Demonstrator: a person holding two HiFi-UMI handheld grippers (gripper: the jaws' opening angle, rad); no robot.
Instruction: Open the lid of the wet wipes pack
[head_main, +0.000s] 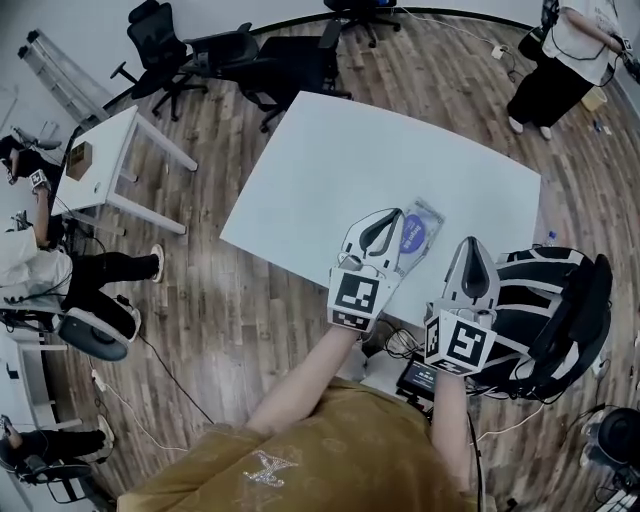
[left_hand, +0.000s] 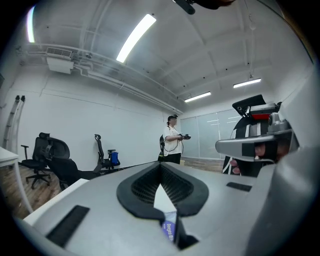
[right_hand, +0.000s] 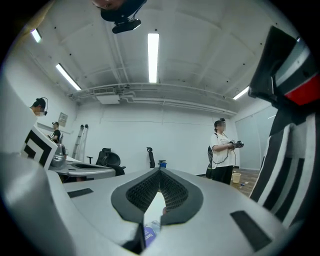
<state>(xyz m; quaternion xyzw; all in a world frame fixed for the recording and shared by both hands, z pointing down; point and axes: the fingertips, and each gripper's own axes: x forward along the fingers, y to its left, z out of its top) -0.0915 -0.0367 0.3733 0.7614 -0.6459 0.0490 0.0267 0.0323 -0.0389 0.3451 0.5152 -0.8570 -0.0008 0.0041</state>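
Observation:
The wet wipes pack (head_main: 420, 230) lies flat near the front edge of the white table (head_main: 330, 170), a clear wrapper with a blue-purple lid patch. My left gripper (head_main: 392, 216) hovers at the pack's left side, jaws together and nothing held. My right gripper (head_main: 470, 244) hangs just off the table's front right edge, also shut and empty. In the left gripper view the jaws (left_hand: 161, 166) meet at the tip, and a strip of the pack (left_hand: 169, 227) shows through the gap below. The right gripper view shows its jaws (right_hand: 159, 171) and the pack's label (right_hand: 148, 233) the same way.
A black-and-white striped chair (head_main: 555, 310) stands right of the table's front corner. Office chairs (head_main: 240, 55) sit beyond the far edge and a small white table (head_main: 100, 165) at left. A person (head_main: 560, 60) stands at far right, another sits at left (head_main: 40, 270).

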